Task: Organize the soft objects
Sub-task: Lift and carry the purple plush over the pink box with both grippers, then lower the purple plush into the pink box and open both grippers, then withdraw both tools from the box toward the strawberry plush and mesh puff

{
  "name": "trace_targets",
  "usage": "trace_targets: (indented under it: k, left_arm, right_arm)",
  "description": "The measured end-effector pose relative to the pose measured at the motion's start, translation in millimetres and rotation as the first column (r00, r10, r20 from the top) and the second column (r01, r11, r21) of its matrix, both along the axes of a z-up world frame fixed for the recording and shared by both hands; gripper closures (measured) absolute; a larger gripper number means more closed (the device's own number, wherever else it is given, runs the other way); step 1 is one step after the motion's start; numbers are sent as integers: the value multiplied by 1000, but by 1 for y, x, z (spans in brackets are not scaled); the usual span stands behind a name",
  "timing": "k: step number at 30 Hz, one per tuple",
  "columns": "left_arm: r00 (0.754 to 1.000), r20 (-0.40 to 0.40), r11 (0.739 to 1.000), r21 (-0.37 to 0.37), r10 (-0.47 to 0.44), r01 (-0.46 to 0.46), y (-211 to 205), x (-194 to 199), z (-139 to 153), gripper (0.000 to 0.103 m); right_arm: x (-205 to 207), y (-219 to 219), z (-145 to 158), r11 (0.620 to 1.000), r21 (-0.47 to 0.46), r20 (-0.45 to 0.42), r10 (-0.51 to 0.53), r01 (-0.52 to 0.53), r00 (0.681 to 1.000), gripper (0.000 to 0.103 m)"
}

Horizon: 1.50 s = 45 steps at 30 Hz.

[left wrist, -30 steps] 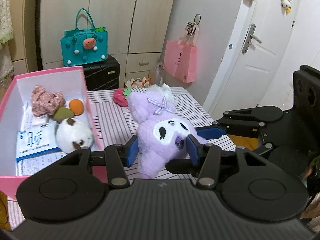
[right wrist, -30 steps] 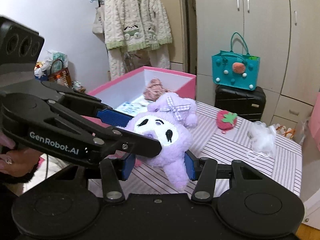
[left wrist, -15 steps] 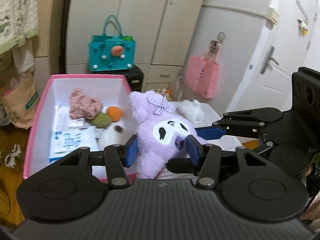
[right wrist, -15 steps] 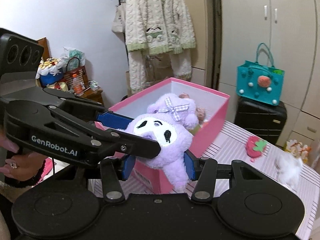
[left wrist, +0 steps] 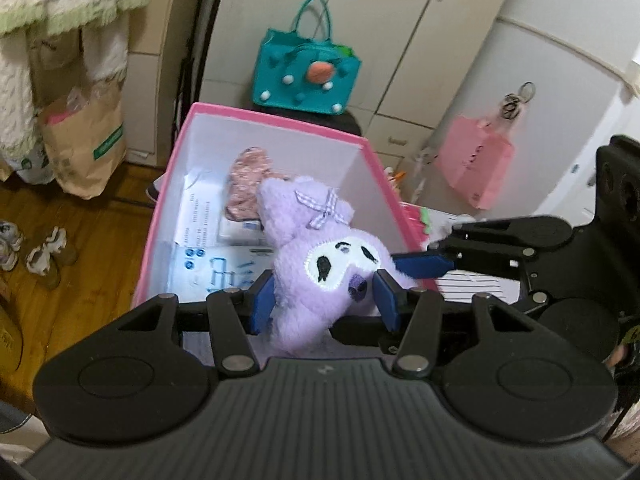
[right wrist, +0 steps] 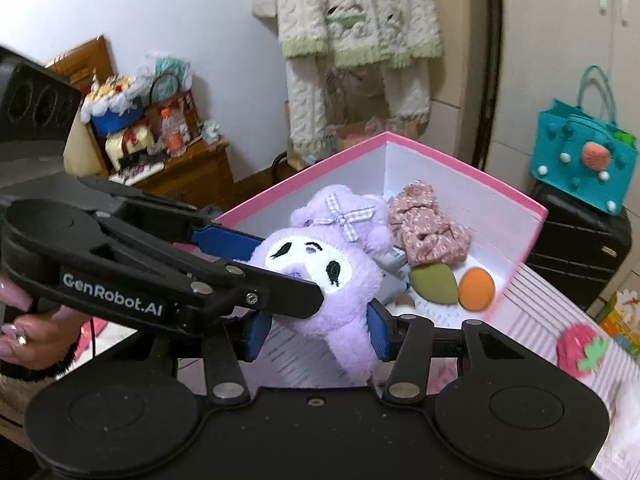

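The left gripper (left wrist: 324, 300) is clenched on the purple plush (left wrist: 320, 264), its blue pads pressed into the toy's sides below the face; the right gripper (right wrist: 316, 334) grips the same toy lower on the body, so both carry it together; a second ago the plush hung over the striped table with the pink box (left wrist: 276, 116) off to the left of the tongs, whereas now the box lies straight ahead and beneath the toy's head; beyond the tongs, inside it, sit a floral scrunchie (right wrist: 428, 228), a green sponge (right wrist: 434, 282) and an orange sponge (right wrist: 476, 288); judging by this, the carry is nearly over and lowering and letting go remain.
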<state>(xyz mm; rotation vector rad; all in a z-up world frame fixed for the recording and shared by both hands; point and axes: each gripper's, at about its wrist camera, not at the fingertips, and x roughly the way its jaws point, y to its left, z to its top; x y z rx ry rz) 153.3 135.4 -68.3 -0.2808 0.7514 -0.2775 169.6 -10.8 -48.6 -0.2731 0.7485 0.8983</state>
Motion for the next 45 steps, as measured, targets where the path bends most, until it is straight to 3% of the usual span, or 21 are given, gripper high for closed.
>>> trace_targets:
  k: [7, 16, 20, 23, 27, 30, 35, 41, 45]
  left_arm:
    - [996, -85, 1000, 20, 16, -14, 11, 39, -17, 52]
    - [997, -76, 994, 106, 28, -20, -2, 49, -22, 51]
    - [998, -9, 979, 196, 56, -53, -13, 43, -21, 52]
    - [993, 90, 937, 333, 77, -103, -27, 35, -24, 55]
    - [993, 40, 958, 258, 114, -121, -14, 40, -22, 55]
    - [991, 42, 957, 254, 131, -137, -10, 37, -19, 55]
    - [997, 32, 973, 221, 66, -72, -11, 23, -14, 53]
    - [999, -16, 986, 164, 34, -31, -7, 8, -8, 52]
    - [999, -18, 984, 177, 26, -23, -12, -3, -5, 52]
  right_arm:
    - [40, 25, -13, 991, -94, 11, 95, -93, 995, 48]
    - [60, 30, -25, 980, -143, -36, 133, -137, 990, 48]
    - [65, 31, -28, 977, -173, -58, 121, -129, 991, 51]
    - [68, 36, -36, 970, -211, -73, 109, -122, 991, 53]
    - [69, 43, -39, 968, -215, -64, 121, -132, 991, 53]
    - [73, 44, -38, 969, -219, -63, 101, -112, 993, 50]
    - [64, 29, -29, 979, -194, -15, 60, -62, 998, 37]
    - [32, 2, -3, 991, -136, 50, 27, -20, 998, 37]
    - [12, -11, 11, 991, -137, 71, 17, -7, 997, 34]
